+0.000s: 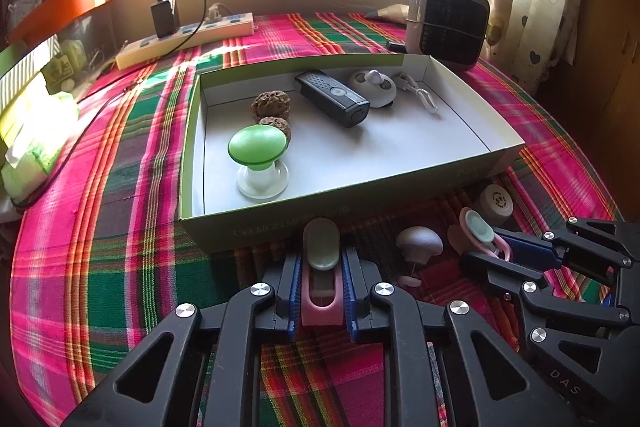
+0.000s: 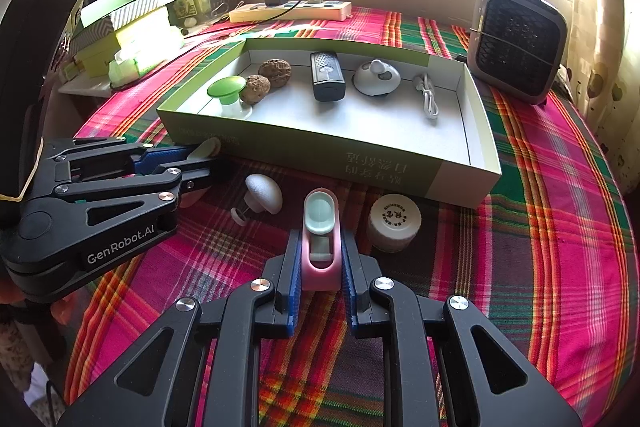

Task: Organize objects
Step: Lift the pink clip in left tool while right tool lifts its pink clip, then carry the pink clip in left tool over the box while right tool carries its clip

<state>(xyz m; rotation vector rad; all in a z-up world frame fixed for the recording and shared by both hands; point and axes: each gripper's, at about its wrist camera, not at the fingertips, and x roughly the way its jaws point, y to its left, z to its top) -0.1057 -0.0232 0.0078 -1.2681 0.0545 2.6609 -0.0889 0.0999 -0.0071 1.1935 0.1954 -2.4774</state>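
My left gripper (image 1: 321, 267) is shut on a pink clip with a pale green pad (image 1: 321, 251), just in front of the open box (image 1: 280, 223). My right gripper (image 2: 321, 259) is shut on a second pink clip with a green pad (image 2: 320, 223); it also shows in the left wrist view (image 1: 480, 231). The box (image 2: 400, 163) holds a green mushroom-shaped knob (image 1: 258, 147), two walnuts (image 1: 267, 103), a black device (image 1: 332, 97), a white round gadget (image 1: 372, 87) and a white cable (image 1: 420, 95). A grey mushroom knob (image 2: 264, 193) and a white round cap (image 2: 394, 221) lie on the cloth before the box.
The plaid tablecloth (image 1: 120, 227) covers the table. A small heater (image 1: 450, 21) stands at the back right. A power strip with a charger (image 1: 188, 37) lies at the back. Green and white boxes (image 2: 128, 27) are stacked at the left.
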